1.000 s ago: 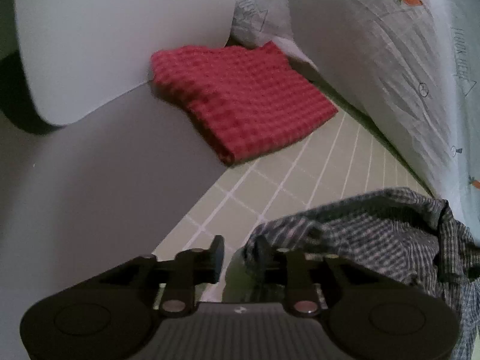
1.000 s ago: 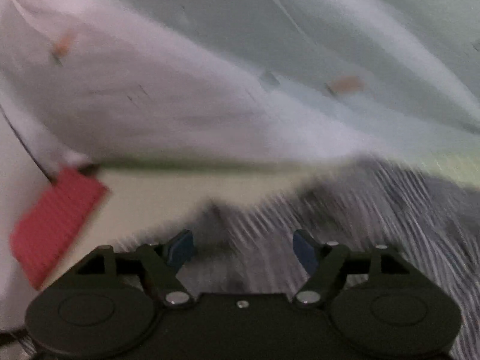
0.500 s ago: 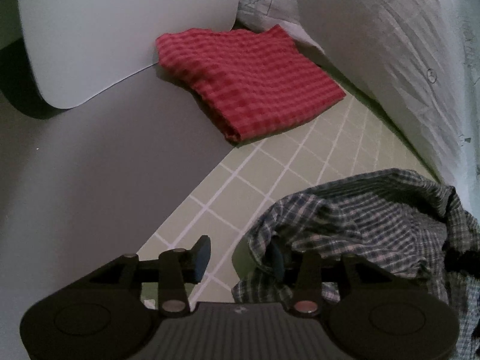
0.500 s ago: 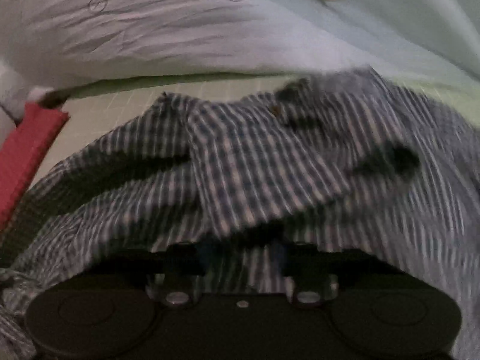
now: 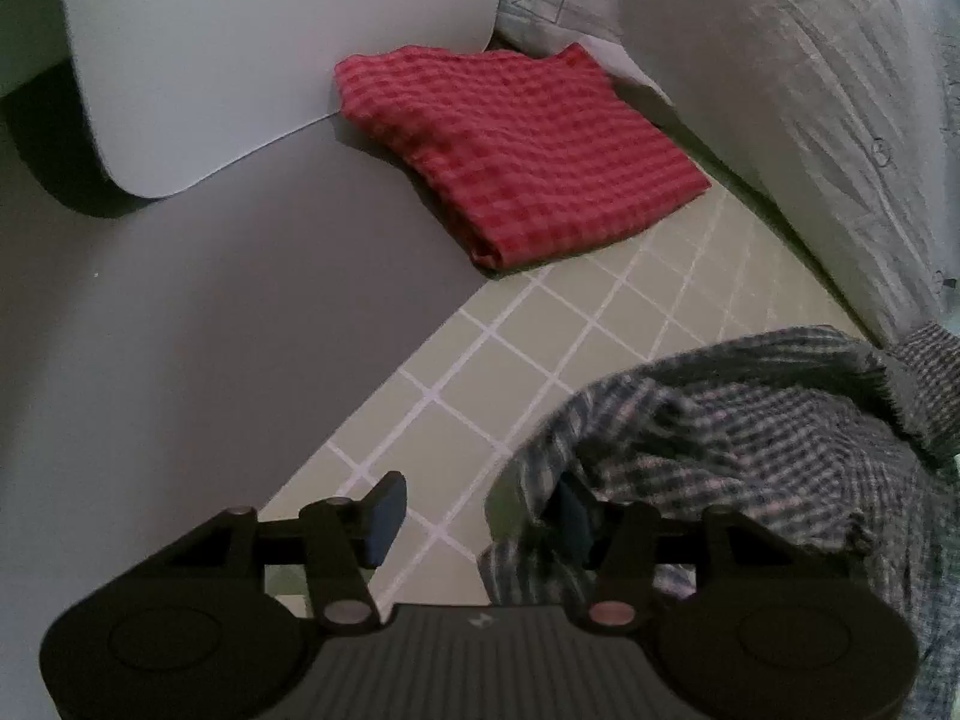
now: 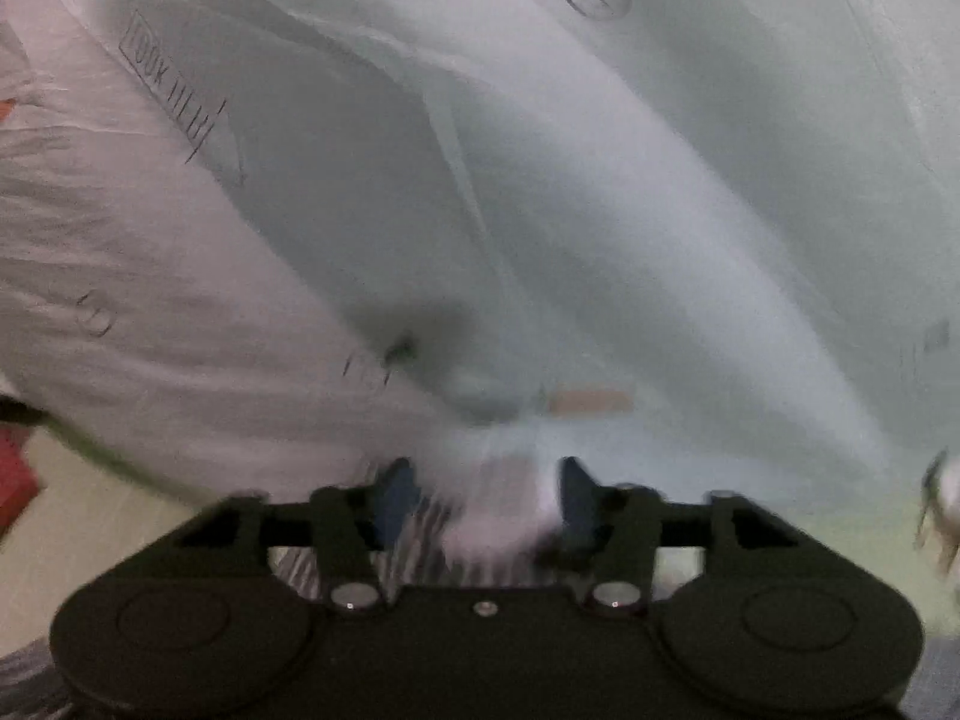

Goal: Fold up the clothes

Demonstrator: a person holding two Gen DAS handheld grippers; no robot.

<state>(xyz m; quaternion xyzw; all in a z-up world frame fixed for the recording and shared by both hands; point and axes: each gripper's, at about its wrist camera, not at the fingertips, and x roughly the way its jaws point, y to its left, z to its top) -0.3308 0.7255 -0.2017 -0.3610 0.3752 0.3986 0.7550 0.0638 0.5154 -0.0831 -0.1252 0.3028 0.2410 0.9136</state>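
A crumpled blue-and-white checked shirt [image 5: 750, 450] lies on the green grid sheet [image 5: 540, 348] at the lower right of the left wrist view. My left gripper [image 5: 477, 516] hangs over its near edge with the jaws opening. The shirt's hem curls against the right fingertip [image 5: 570, 516] and is not pinched. A folded red checked cloth [image 5: 516, 156] lies further back. The right wrist view is blurred. My right gripper [image 6: 486, 495] has its jaws opening, with a smeared bunch of striped shirt cloth [image 6: 432, 534] between them.
A pale duvet printed with carrots [image 5: 810, 120] rises along the right, and it fills the right wrist view [image 6: 540, 180]. A white rounded panel [image 5: 240, 48] stands at the back left over a grey surface [image 5: 180, 330]. The red cloth [image 6: 15, 480] shows at the right wrist view's left edge.
My left jaws have spread wider while that hand stayed put. My right gripper shut on the shirt half a second ago, then spread its jaws and swung up toward the duvet.
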